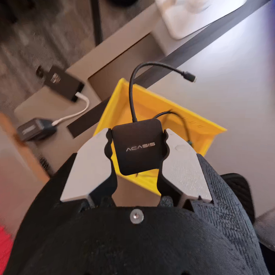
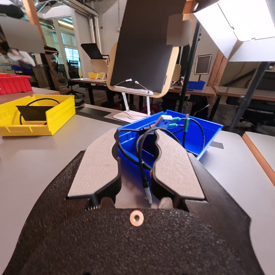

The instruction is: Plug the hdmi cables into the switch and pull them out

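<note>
Grey pads of the left tool (image 1: 137,146) pinch the black switch (image 1: 137,148) by its side edges, lifted above the yellow bin (image 1: 156,104), likely so its ports stay reachable; its short lead (image 1: 150,65) arcs free. The right tool (image 2: 134,154) is parted and grips nothing, with braided cables (image 2: 141,148) trailing between its fingers from the blue bin (image 2: 193,138) on the grey counter (image 2: 67,148), apparently ready for picking a plug.
</note>
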Tool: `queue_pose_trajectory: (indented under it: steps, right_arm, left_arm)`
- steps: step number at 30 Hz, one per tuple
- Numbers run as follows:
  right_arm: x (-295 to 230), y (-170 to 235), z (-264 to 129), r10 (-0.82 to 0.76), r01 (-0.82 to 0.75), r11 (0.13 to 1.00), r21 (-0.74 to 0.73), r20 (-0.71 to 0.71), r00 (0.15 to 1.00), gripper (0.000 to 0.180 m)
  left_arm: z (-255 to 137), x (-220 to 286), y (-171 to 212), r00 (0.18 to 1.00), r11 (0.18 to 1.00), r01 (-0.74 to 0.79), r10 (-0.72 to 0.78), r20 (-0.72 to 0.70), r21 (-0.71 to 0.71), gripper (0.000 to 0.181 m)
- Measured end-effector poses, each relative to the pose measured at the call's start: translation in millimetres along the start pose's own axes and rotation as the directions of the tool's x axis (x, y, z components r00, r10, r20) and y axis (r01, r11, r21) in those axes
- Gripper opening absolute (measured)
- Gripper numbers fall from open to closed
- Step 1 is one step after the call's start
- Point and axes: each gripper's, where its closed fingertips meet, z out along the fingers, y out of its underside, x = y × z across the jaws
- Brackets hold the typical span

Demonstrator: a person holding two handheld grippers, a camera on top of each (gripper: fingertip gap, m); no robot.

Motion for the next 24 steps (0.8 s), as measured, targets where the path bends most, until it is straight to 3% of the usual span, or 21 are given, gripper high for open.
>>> queue_pose_trajectory:
  steps: [1, 4, 8, 11, 17, 21, 24]
  right_arm:
    - [-6.1, -2.3, 3.6, -0.007, 0.007, 1.0, 0.005, 0.025, 1.0, 0.043]
    - [-28.9, -13.4, 14.3, -0.022, 0.019, 0.999, 0.028, 0.112, 0.993, 0.044]
    - [-65.3, -30.0, 27.0, -0.069, 0.055, 0.996, 0.067, 0.233, 0.97, 0.043]
    - [-99.6, -29.5, 36.5, -0.092, 0.066, 0.995, 0.079, 0.383, 0.919, 0.042]
    - [-169.0, -20.8, 47.0, -0.166, 0.096, 0.985, 0.141, 0.664, 0.729, 0.052]
    - [-201.4, -27.7, 39.8, -0.383, 0.272, 0.923, 0.271, 0.706, 0.596, 0.061]
    - [-216.5, -13.4, 34.5, -0.491, 0.423, 0.855, 0.301, 0.732, 0.472, 0.055]
  left_arm:
    - [-9.4, 19.7, -7.4, 0.998, 0.998, -0.013, 0.017, -0.06, 0.063, 0.067]
    - [-29.8, 90.6, -21.8, 0.958, 0.968, -0.04, 0.107, -0.267, 0.247, 0.066]
    - [-38.6, 189.7, -22.9, 0.823, 0.908, -0.006, 0.242, -0.514, 0.418, 0.066]
    - [-41.0, 268.2, -13.1, 0.634, 0.866, 0.049, 0.358, -0.685, 0.498, 0.066]
    - [-45.5, 403.2, 22.5, 0.108, 0.829, 0.144, 0.53, -0.841, 0.541, 0.066]
    - [-21.4, 453.3, 42.4, -0.064, 0.871, 0.073, 0.491, -0.869, 0.487, 0.066]
    - [-6.6, 471.7, 55.1, -0.138, 0.898, 0.009, 0.437, -0.889, 0.44, 0.066]
